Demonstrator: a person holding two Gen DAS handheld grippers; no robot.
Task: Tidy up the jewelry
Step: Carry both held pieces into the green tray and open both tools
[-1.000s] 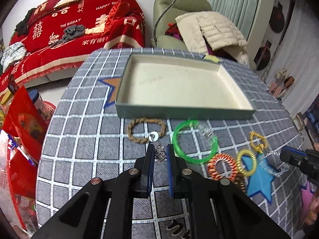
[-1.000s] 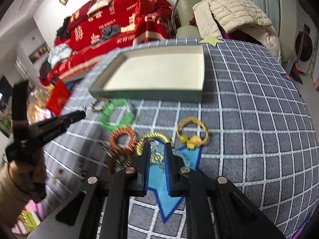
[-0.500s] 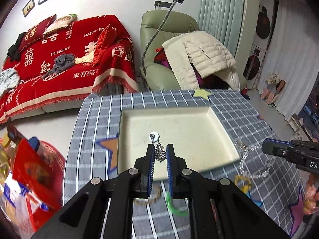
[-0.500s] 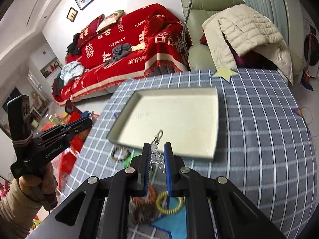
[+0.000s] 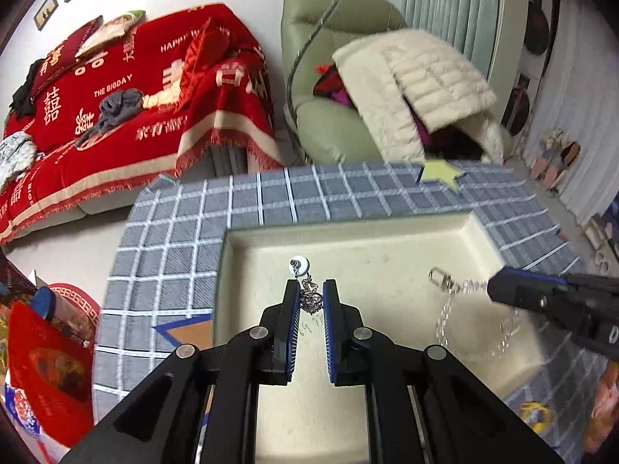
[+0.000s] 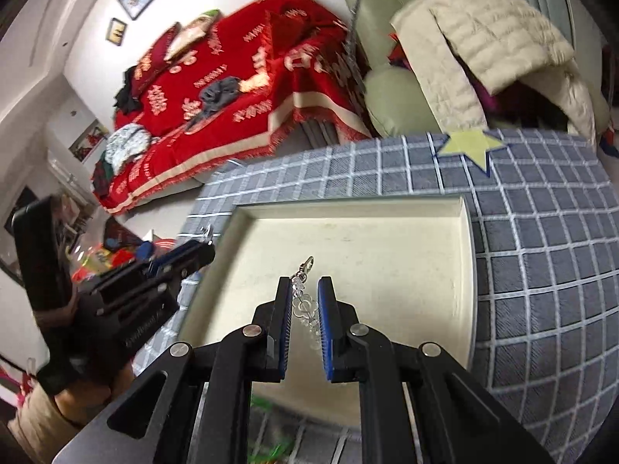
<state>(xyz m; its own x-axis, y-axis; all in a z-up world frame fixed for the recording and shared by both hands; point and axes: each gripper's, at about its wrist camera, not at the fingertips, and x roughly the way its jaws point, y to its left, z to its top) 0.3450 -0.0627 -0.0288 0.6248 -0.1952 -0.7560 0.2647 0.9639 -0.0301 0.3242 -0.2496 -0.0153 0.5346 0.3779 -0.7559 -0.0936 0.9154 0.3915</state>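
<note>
My left claw point(image 5: 312, 297) pinches a silver chain point(image 5: 308, 294) over the tray point(image 5: 387, 228), toward its left edge. My right claw point(image 6: 305, 297) pinches a clear bead chain point(image 6: 303, 301) nearer the right edge; both hang straight down.

Home living room, red-draped sofa point(image 5: 127, 92), green armchair point(image 5: 329, 77)

Both wrist views look steeply down, close over the shared cream tray point(image 5: 387, 232) point(image 6: 462, 255), toward the sofa point(image 5: 116, 96).

Right gripper point(image 6: 304, 301) pinching clear bead chain point(image 6: 303, 303) (clasp forward) over tray point(image 6: 387, 247)
</note>
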